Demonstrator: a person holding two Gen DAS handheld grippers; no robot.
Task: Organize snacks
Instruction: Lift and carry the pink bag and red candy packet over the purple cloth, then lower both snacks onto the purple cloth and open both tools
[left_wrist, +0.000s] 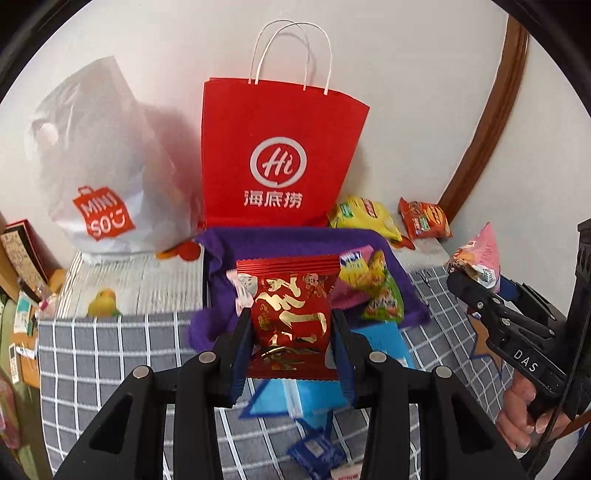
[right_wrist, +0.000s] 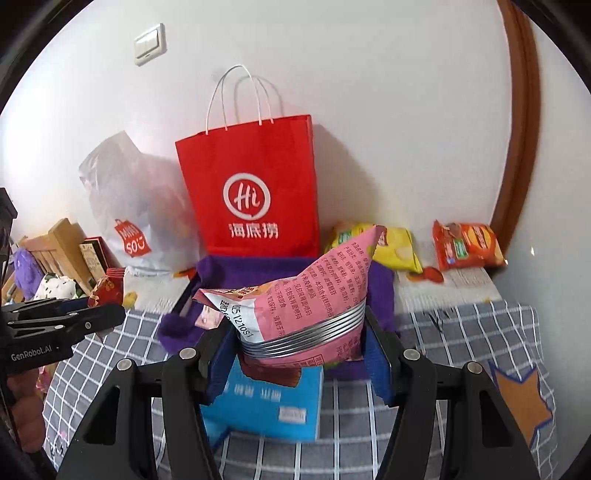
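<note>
At the far left, a white plastic shopping bag (left_wrist: 99, 177) slumps against the wall on a table covered by a grey checked cloth (left_wrist: 110, 354). Just right of it stands a tall red paper bag (left_wrist: 277, 147) with white cord handles. In front of that bag sits a soft purple fabric bin (left_wrist: 295, 240), already holding a few bright snack packets.

The left hand-held gripper (left_wrist: 291, 328) is clamped on a red foil snack packet (left_wrist: 291, 306) with gold lettering, held upright just before the bin. Below it lies a blue packet (left_wrist: 288, 398) on the cloth.

Further right, the right hand-held gripper (right_wrist: 299, 347) is closed around a pink snack packet (right_wrist: 314, 299), puffy, printed with small text, with a ridged silver seal at its pinched lower end. It hangs above the blue packet, near the bin's front edge.

Behind the bin to the right, a yellow chip bag (right_wrist: 399, 247) and an orange chip bag (right_wrist: 465, 247) lie near the wall.

Likely risks: both packets are slick, air-filled foil, so a pinch near one end could let them slide or swivel out. The bin's floppy walls may fold under a packet dropped on the rim. Two grippers reaching for the same opening could also bump.
</note>
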